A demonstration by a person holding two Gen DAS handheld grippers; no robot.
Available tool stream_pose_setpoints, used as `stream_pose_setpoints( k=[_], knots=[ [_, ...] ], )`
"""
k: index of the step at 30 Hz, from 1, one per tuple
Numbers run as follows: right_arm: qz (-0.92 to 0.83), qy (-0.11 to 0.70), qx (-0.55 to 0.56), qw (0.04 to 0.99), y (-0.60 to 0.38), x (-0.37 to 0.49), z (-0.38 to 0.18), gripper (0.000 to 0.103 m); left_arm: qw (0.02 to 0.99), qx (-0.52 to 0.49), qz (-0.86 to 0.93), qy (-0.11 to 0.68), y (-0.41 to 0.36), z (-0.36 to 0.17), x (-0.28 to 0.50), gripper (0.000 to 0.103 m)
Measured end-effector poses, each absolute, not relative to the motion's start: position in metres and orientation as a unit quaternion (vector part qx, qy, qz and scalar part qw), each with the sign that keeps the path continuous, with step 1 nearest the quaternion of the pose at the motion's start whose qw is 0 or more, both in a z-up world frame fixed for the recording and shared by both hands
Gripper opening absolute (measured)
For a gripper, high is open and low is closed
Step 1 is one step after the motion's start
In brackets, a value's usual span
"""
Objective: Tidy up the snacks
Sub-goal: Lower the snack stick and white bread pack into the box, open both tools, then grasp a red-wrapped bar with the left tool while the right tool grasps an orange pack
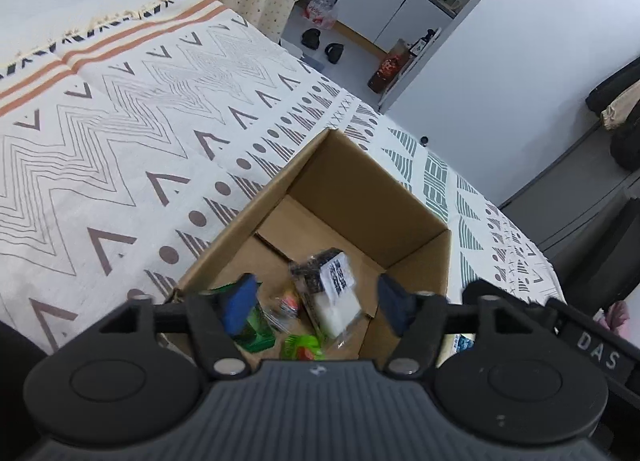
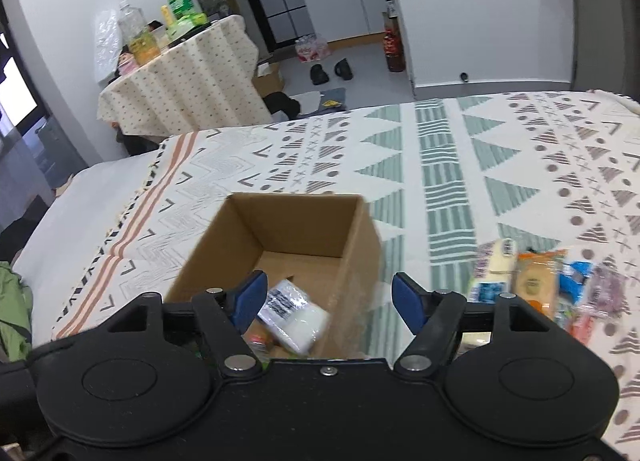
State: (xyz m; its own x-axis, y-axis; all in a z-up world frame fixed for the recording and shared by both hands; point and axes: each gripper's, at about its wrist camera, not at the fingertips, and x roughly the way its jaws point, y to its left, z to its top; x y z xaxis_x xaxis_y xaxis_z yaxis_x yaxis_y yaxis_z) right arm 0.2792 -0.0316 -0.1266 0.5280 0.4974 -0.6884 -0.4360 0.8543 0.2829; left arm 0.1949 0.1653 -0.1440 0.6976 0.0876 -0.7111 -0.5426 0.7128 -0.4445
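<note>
Both empty, jaws apart, left gripper (image 1: 316, 301) and right gripper (image 2: 326, 297) hover over the box (image 2: 280, 229); next, fetch snacks (image 2: 532, 281) at its three o'clock.

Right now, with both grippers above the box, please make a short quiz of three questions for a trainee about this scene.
1. True or false: the cardboard box is closed.
2. The white packet lies: A) inside the box, B) on the blanket, C) between the right gripper's fingers.
3. Where do the unsorted snacks wait?

Key: 1. False, it is open. 2. A. 3. On the blanket, to the right of the box. Both the left gripper and the right one are open and hold nothing.
</note>
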Motion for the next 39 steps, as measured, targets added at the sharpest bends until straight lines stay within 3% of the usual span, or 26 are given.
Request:
stream_pose_setpoints(
  k=[2,13,26,39],
  knots=[
    [0.259,0.408,0.040,0.875,-0.042,0.279,-0.127,0.069,0.861,-0.327,0.181,0.344,0.161,-0.143,0.196,0.077],
    [0.212,0.407,0.049,0.887,-0.104,0.269,-0.121,0.075,0.867,-0.304,0.166,0.359,0.132,-0.135,0.200,0.080],
    [0.176,0.399,0.043,0.899,-0.162,0.259,-0.107,0.093,0.888,-0.260,0.140,0.352,0.090,-0.117,0.199,0.086],
    [0.161,0.386,0.040,0.907,-0.203,0.270,-0.099,0.094,0.899,-0.235,0.072,0.364,0.037,-0.103,0.214,0.086]
  ],
)
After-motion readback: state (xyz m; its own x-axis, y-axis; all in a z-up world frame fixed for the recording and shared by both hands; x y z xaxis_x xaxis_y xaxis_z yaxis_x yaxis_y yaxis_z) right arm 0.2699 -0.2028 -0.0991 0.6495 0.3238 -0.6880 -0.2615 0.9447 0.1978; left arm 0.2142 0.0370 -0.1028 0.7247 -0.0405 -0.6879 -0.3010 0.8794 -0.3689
